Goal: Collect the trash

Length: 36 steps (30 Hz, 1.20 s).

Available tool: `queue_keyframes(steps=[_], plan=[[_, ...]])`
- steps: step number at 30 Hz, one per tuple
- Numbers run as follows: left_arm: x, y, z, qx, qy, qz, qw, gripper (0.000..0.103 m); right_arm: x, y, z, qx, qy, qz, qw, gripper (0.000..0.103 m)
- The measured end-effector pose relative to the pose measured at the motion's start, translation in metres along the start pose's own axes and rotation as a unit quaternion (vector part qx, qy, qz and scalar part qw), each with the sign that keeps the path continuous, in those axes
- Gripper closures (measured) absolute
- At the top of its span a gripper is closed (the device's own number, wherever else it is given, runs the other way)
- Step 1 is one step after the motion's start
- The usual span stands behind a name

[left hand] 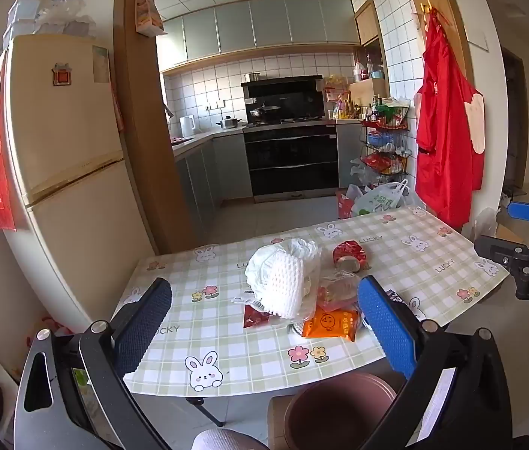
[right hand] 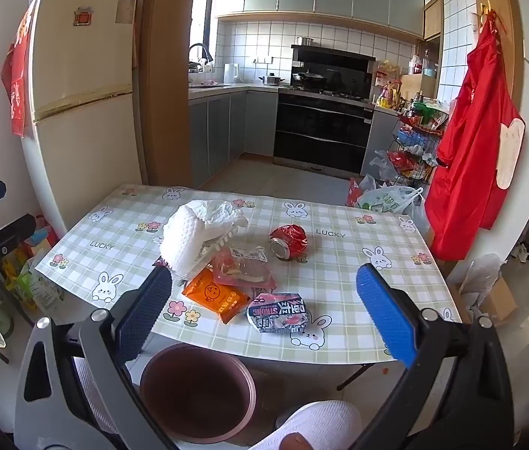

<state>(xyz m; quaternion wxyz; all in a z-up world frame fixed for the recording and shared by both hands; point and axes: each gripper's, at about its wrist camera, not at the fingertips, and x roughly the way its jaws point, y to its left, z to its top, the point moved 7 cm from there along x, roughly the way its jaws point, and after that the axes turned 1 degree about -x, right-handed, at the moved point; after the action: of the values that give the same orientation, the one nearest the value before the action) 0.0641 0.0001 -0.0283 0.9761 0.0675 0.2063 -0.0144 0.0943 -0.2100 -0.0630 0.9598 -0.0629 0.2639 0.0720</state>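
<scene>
Trash lies heaped on a checked rabbit-print table (left hand: 395,255) (right hand: 358,262): white foam netting with a crumpled white bag (left hand: 283,281) (right hand: 193,232), a crushed red can (left hand: 348,253) (right hand: 288,242), a clear plastic wrapper (left hand: 335,292) (right hand: 243,266), an orange packet (left hand: 330,324) (right hand: 215,294), and a flattened black-and-pink wrapper (right hand: 277,311). A brown bin (left hand: 339,408) (right hand: 197,390) stands on the floor below the near table edge. My left gripper (left hand: 264,330) and right gripper (right hand: 264,318) both hover open before the table, nothing between their fingers.
A cream fridge (left hand: 65,142) (right hand: 80,86) stands left of the table. A red apron (left hand: 448,127) (right hand: 474,157) hangs on the wall at right, with filled plastic bags (left hand: 376,198) (right hand: 388,198) on the floor beyond the table. A person's knee (right hand: 320,431) shows at the bottom.
</scene>
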Motion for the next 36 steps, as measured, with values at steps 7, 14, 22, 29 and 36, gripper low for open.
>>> queue_keyframes(steps=[7, 14, 22, 29, 36], plan=[[-0.0008, -0.0002, 0.0003, 0.001, -0.001, 0.002, 1.0000, 0.005, 0.0013, 0.0020, -0.0008, -0.004, 0.005, 0.004, 1.000, 0.006], [-0.0024, -0.0051, 0.0017, -0.002, -0.001, 0.002, 1.0000, 0.005, -0.0031, -0.0051, 0.0013, -0.002, -0.001, -0.003, 1.000, 0.006], [-0.0019, -0.0035, 0.0013, -0.004, 0.001, 0.001, 1.0000, 0.005, -0.0038, 0.0018, 0.0004, -0.004, -0.002, -0.007, 1.000, 0.006], [-0.0020, -0.0039, 0.0007, -0.004, 0.001, 0.001, 1.0000, 0.005, -0.0032, 0.0018, -0.0002, -0.005, -0.002, -0.007, 1.000, 0.006], [-0.0012, -0.0010, -0.0010, -0.004, 0.001, 0.001, 1.0000, 0.005, -0.0032, 0.0017, -0.0004, -0.005, -0.002, -0.007, 1.000, 0.006]])
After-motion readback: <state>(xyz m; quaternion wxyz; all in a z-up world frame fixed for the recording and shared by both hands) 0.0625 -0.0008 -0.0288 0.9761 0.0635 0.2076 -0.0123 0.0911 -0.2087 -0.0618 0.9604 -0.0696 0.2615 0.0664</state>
